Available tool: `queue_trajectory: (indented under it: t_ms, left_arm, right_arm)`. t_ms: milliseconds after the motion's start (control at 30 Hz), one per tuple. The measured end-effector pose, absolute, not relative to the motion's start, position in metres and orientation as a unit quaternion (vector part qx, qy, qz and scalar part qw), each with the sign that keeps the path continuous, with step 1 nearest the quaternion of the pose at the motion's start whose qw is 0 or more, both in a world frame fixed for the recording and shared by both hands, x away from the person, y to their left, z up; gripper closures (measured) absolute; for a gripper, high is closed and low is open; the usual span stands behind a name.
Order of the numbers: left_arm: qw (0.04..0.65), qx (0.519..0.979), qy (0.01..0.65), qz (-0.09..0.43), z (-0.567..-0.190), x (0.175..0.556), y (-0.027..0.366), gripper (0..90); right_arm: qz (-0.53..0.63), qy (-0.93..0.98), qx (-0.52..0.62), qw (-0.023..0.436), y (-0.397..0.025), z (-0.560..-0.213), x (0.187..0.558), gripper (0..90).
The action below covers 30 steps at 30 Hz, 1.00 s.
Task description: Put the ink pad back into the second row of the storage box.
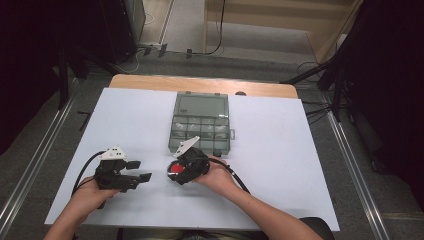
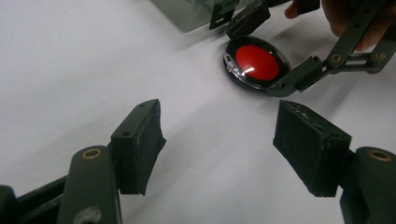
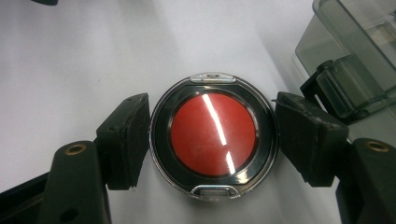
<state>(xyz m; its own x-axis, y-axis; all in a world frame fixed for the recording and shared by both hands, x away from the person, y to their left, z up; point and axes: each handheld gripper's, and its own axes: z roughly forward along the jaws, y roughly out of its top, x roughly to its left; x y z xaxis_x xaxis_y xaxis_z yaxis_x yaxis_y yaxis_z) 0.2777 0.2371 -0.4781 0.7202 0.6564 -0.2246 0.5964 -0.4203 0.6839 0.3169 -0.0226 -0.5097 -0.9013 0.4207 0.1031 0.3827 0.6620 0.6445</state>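
1. Two hand-held grippers are at work over a tabletop (image 1: 140, 125) covered in white, seen from above with the person's forearms coming in from the bottom edge.
2. In the high view the left hand-held gripper (image 1: 139, 170) sits near the front left of the tabletop. Its black jaws are spread wide with nothing between them, and a grey three-cornered plate rides on top.
3. The left gripper view confirms this: the two jaws stand far apart over bare white surface, and the pads (image 2: 140, 140) touch nothing.
4. In the high view the right hand-held gripper (image 1: 175, 172) is near the middle front of the tabletop, just right of the left one, held in the person's right hand (image 1: 217, 176).
5. A round red compact case (image 3: 213, 135) with a black ring and a clear rim lies flat on the tabletop between the right hand-held gripper's jaws.
6. In the right gripper view one jaw sits against each side of the case. The jaws appear to touch its rim, at a medium width set by the case.
7. Small silver tabs show at the top and bottom of the case's rim.
8. A smoky clear plastic organiser box (image 1: 201, 122) with small compartments lies just beyond the right hand-held gripper, in the middle of the tabletop. Its corner and a dark latch (image 3: 334, 84) appear at the upper right of the right gripper view.
9. The left gripper view shows the red case farther off, with the other gripper's jaws either side of it.
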Motion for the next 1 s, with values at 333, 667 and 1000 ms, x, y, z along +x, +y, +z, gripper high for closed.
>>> queue_trajectory:
  t_ms: [333,667,1000]
  left_arm:
    - [0.39,0.842,0.37,0.038,-0.477,0.278,0.237,31.8]
    - [0.392,0.844,0.364,0.036,-0.477,0.281,0.233,31.8]
    - [0.394,0.847,0.356,0.034,-0.476,0.285,0.228,31.8]
  right_arm:
    - [0.353,0.908,0.225,0.012,-0.026,-0.504,0.316,31.0]
    - [0.359,0.903,0.235,0.001,-0.036,-0.495,0.315,31.0]
    - [0.365,0.898,0.247,-0.006,-0.048,-0.488,0.313,31.0]
